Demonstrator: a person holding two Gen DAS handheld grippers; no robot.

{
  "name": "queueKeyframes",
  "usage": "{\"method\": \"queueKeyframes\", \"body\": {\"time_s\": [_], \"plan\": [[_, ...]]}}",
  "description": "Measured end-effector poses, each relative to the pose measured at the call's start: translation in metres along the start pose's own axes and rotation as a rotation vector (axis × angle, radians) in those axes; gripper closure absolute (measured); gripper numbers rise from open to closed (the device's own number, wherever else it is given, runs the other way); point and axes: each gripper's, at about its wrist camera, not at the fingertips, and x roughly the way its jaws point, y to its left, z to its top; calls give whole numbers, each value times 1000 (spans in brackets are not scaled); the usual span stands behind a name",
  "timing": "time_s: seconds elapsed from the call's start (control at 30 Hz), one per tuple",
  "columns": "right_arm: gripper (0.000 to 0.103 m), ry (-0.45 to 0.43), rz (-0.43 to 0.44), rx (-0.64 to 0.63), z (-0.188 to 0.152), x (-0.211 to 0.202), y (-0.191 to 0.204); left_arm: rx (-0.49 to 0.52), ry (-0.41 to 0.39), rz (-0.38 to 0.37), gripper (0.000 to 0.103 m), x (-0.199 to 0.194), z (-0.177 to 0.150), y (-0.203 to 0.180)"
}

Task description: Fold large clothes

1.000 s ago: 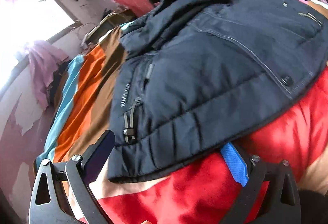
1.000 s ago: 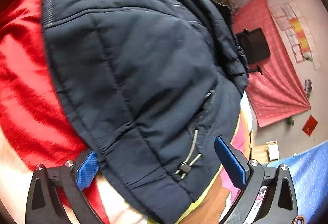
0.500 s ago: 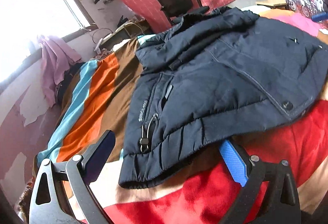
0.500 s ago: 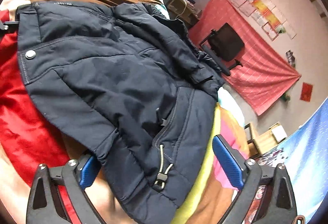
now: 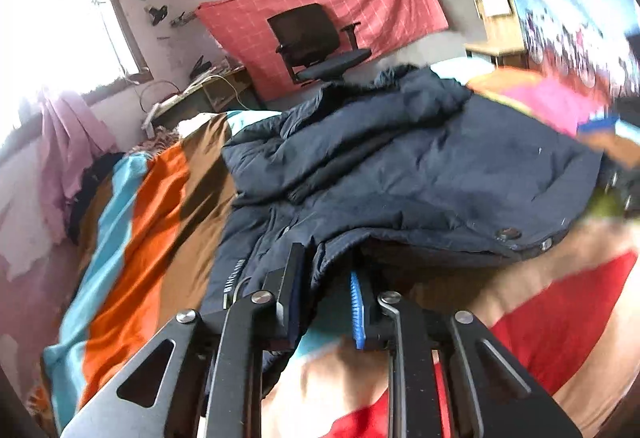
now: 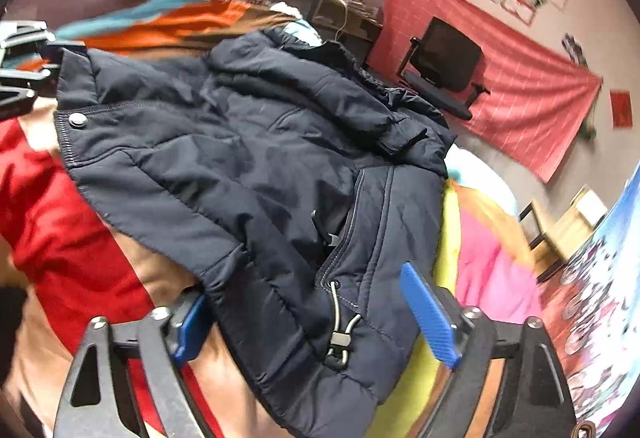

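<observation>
left gripper: jaws nearly together and closing, pinching a fold of the jacket's hem on the near-left side of the bed. The fabric bunches up right between the black finger and the blue pad, so it's grasping the jacket.

right gripper: jaws wide but closing in, with the other bottom corner of the jacket between them, the bit with the drawcord toggle. The left blue pad sits tucked under the hem; the right pad is clear of the cloth. Not pinched, as far as I can see.

jacket: big navy padded one, lying spread across the middle of the bed with its hem toward the cameras and its collar at the far edge. The snap buttons along the front edge show up in the left wrist view.

containers: nothing I can make out.

bed: covered with a striped blanket, teal, orange and brown on the left side, red and tan at the near edge, and pink and yellow toward the right.

room: bright window on the left with pink cloth hanging by it, a cluttered desk past the far end of the bed, a black office chair in front of a red checked cloth pinned to the wall, and posters above that. Pretty blurry at the edges.
</observation>
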Motion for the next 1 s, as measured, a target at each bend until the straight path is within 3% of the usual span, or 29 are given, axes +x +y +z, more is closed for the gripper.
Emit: {"method": "queueKeyframes", "body": {"time_s": [0.03,0.13,0.23,0.5,0.7,1.0], "plan": [[33,-5,15,14,0,-2,-1,-15,-2,-9,87,0,6,3],[65,-25,43,23,1,-6,1,-47,-11,-27,90,0,20,8],[83,-67,58,12,3,-12,7,-74,-16,-39,91,0,32,14],[91,-162,46,130,14,-19,-12,-97,-38,-43,93,6,52,28],[92,-243,-10,170,30,-23,-21,-96,-70,-34,95,13,70,44],[93,-360,-135,226,98,-17,-48,-52,-181,-23,98,40,120,79]]}}
